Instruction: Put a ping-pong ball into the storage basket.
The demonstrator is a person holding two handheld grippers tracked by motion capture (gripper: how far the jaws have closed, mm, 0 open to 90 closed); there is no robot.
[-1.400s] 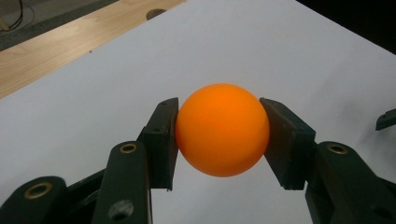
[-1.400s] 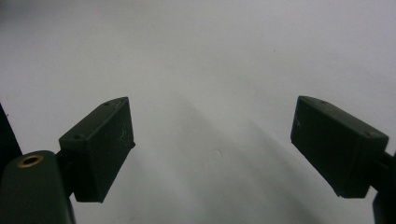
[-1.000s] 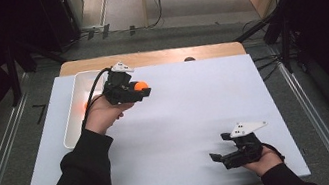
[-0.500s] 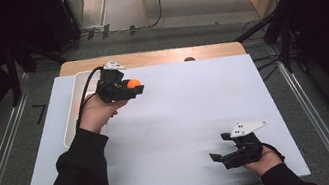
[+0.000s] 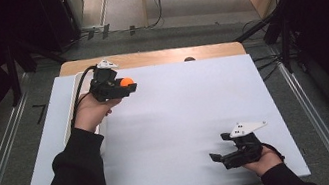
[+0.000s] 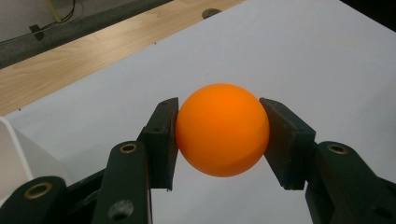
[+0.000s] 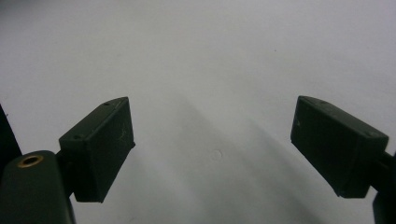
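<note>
High view first: my left gripper point(image 5: 126, 86) sits near the far left corner of the white board point(image 5: 182, 120), raised over it, with my hand and dark sleeve trailing back toward me. Between its jaws is an orange ball point(image 5: 126, 82), and the left gripper view shows both black pads pressed against the ball's point(image 6: 222, 129) sides, so it is clamped and held clear of the white surface beneath. Just beside that hand, along the board's left edge, lies a white tray point(image 5: 70, 123), partly hidden by my forearm; its corner shows at the lower left of the left gripper view point(image 6: 18, 154). Beyond the board's far edge a strip of wooden tabletop point(image 5: 156, 57) is visible. My right gripper point(image 5: 221, 153) rests low at the near right corner of the board, well apart from the ball. Its own view shows the two pads point(image 7: 100, 144) standing wide apart with bare white board between them
</note>
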